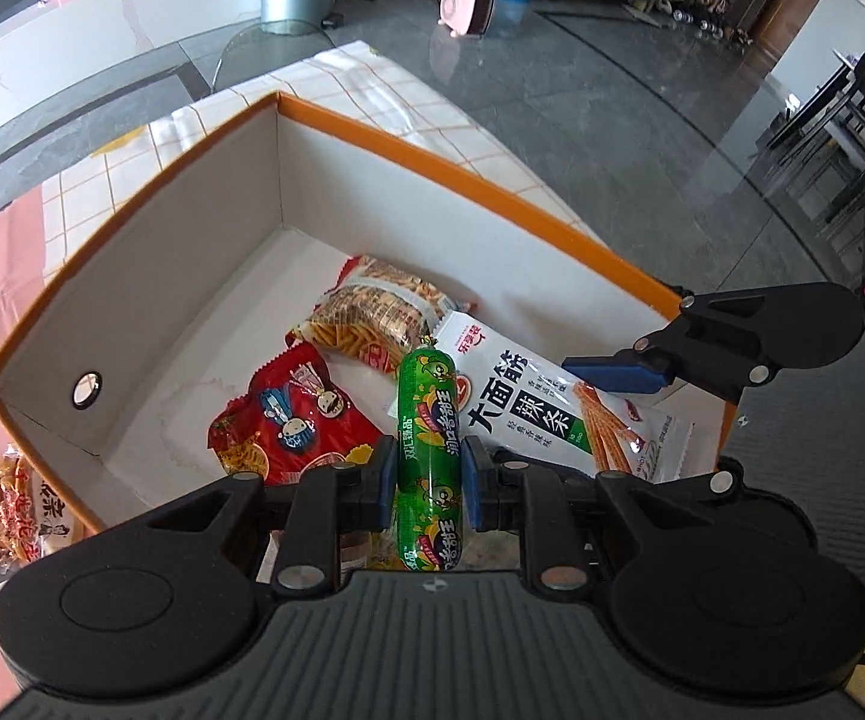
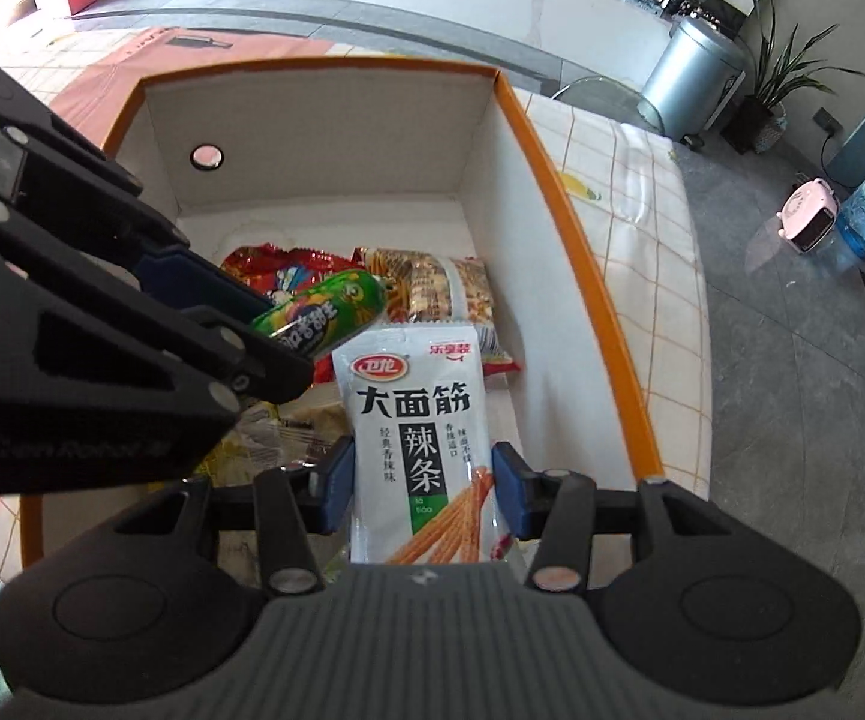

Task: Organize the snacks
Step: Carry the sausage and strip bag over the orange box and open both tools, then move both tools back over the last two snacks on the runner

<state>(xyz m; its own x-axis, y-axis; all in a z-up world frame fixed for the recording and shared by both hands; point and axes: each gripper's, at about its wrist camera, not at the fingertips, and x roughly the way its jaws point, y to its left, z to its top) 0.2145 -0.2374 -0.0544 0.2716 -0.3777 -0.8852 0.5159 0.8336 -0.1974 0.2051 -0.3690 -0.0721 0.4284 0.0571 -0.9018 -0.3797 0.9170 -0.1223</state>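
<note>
A: The orange-rimmed white cardboard box (image 1: 132,300) stands on the checked tablecloth (image 1: 372,90); a red snack bag (image 1: 288,414) and a clear noodle-snack packet (image 1: 372,312) lie inside.

B: Both grippers hang over it, probably to drop more in. The right gripper (image 2: 420,480) clamps a white spicy-strip pouch (image 2: 417,420); the left gripper (image 1: 429,474), nearly closed, pinches a green sausage stick (image 1: 429,420).

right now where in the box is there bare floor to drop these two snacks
Bare floor lies in the box along the wall with the round hole, and in the far corner behind the noodle packs. Crowded: the red pack and noodle packs, under the sausage and white pack.
</note>
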